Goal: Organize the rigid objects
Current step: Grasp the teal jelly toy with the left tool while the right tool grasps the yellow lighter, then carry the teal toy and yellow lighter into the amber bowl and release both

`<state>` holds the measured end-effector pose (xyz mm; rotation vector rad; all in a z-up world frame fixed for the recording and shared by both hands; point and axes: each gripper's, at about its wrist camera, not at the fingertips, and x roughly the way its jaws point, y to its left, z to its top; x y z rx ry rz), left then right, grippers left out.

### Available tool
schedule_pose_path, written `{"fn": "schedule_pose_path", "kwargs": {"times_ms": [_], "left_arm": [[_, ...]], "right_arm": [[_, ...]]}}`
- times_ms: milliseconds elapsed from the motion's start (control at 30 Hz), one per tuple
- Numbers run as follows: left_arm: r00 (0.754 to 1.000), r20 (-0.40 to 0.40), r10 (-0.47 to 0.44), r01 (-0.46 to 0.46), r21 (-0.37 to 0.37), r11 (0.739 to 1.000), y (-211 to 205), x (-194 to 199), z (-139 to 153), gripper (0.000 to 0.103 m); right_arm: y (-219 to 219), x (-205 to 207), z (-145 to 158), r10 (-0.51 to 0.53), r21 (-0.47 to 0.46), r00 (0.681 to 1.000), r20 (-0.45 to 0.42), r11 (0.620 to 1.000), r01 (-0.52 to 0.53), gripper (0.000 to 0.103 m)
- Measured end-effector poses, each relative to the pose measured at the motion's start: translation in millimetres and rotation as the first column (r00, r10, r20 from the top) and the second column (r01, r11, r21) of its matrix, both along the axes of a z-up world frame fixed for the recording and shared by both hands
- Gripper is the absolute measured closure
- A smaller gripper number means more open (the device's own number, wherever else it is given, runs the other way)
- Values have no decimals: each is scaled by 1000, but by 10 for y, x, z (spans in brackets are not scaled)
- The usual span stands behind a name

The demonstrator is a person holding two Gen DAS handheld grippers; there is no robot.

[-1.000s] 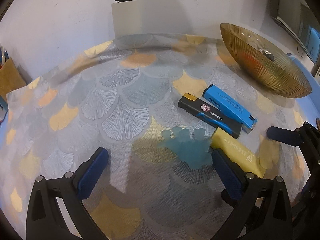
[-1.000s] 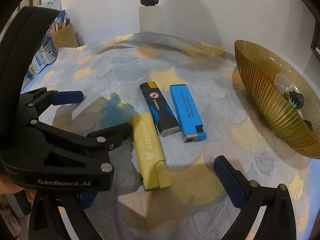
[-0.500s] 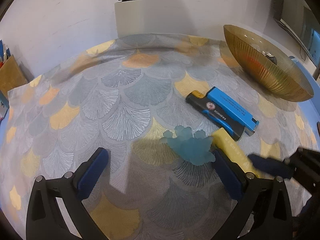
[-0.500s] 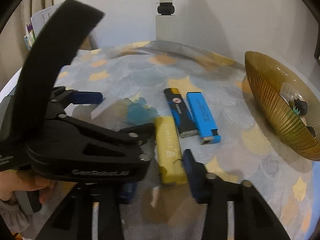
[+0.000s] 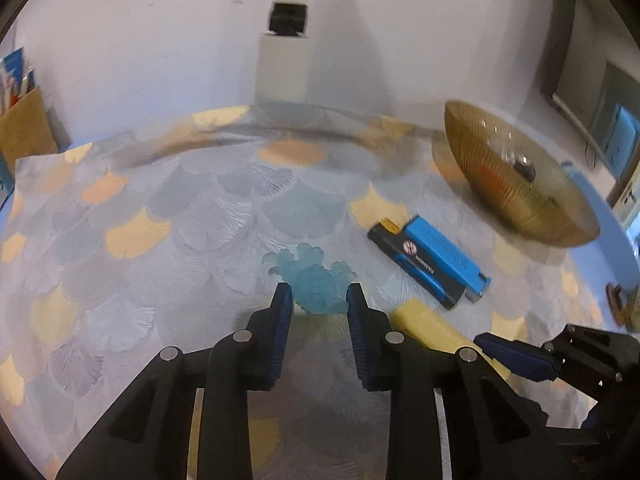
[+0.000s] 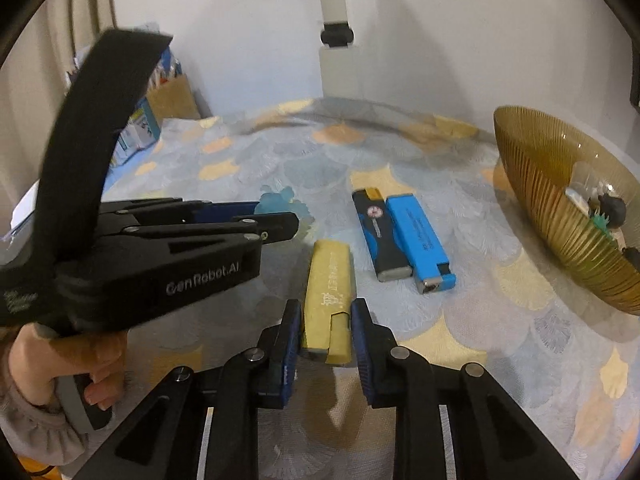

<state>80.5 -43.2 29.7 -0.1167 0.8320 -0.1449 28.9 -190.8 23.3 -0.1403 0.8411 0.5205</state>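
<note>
On the worktop [image 5: 168,208] our left tool [image 5: 316,300] closes on the blue ornament [image 5: 316,280], our right tool [image 6: 325,320] closes on the yellow lighter [image 6: 328,288], presumably for the bowl [image 6: 532,184].

Each fisheye camera sat just behind its own gripper, looking steeply down along the fingers, close over the fan-patterned grey and gold tablecloth [image 5: 168,216]. The left view faced a frosted blue figurine [image 5: 314,280] and caught the right gripper [image 5: 516,356] at its lower right edge. Both views shared the yellow lighter [image 6: 328,280], two blue lighters [image 6: 418,236] and ribbed amber glass bowl [image 6: 532,184].
</note>
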Motion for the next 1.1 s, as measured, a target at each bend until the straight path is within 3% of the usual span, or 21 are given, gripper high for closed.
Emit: {"fn": "schedule_pose_path", "kwargs": {"times_ms": [467,667,1100], "left_arm": [[999,51,18,-16,-37,999,21,-56,45,79],[998,45,41,-39,-47,998,54,-77,36,78],[996,79,51,-49,-34,998,44,-117,68,78]], "right_arm": [[-177,-234,250,-28,112,990,138,994,12,80],[-334,-332,369,-68,189,976,207,981,28,91],[-581,-419,451,-126,310,962,241,950,46,91]]}}
